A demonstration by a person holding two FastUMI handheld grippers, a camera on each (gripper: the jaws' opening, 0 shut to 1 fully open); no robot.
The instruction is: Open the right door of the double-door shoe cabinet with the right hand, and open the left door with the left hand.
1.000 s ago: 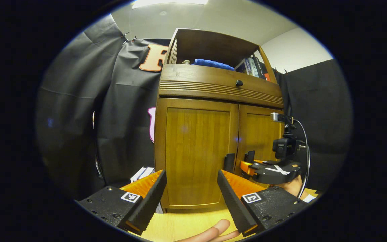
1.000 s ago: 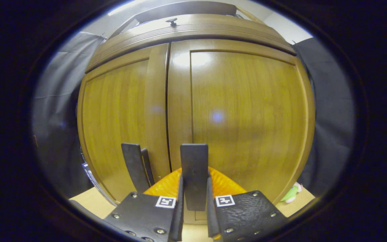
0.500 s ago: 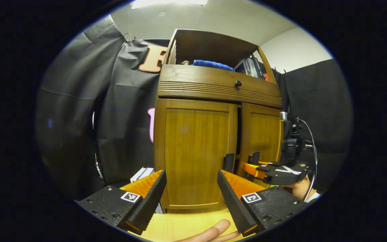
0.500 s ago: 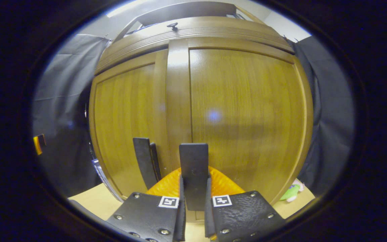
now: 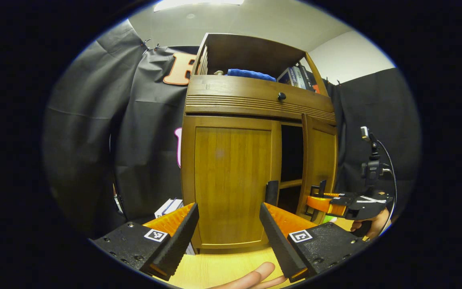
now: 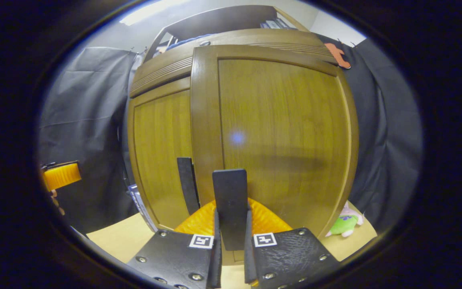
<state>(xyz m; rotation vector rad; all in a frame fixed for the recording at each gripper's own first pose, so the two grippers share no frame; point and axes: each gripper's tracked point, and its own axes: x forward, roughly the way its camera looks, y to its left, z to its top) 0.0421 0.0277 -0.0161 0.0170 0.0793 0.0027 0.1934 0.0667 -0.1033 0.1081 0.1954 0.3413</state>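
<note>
A: Right claw (image 6: 231, 245) is clamped on the flat dark handle (image 6: 229, 200) of the right door (image 6: 279, 132), both fingers pressing its sides. In the left gripper view the right door (image 5: 320, 168) stands ajar, a dark gap showing between it and the left door (image 5: 231, 180).

B: Left claw (image 5: 227, 228)?

A: Spread wide, holding nothing. The left door fills the space between its fingers, ahead of it and shut. That door's handle (image 5: 271, 192) sits just beyond the tip of the claw's right finger.

B: So the step in hand is the right door's swing. How do we do it well?

A: We judge the pull should follow the hinge arc, outward and round to the claw's right, not straight back. A straight tug would twist the handle in the pads and could slip. We keep the grip firm and the wrist turning with the door.

B: And the cabinet (image 5: 255, 104) itself?

A: It stands on the bench (image 5: 223, 269); a slow, even pull should keep it from shifting. A green toy (image 6: 345, 224) lies on the bench low to the right claw's right, near the door's sweep, so we watch it.

B: Then the left?

A: We shift the left claw to its right, set the handle between the fingers, and close.
</note>
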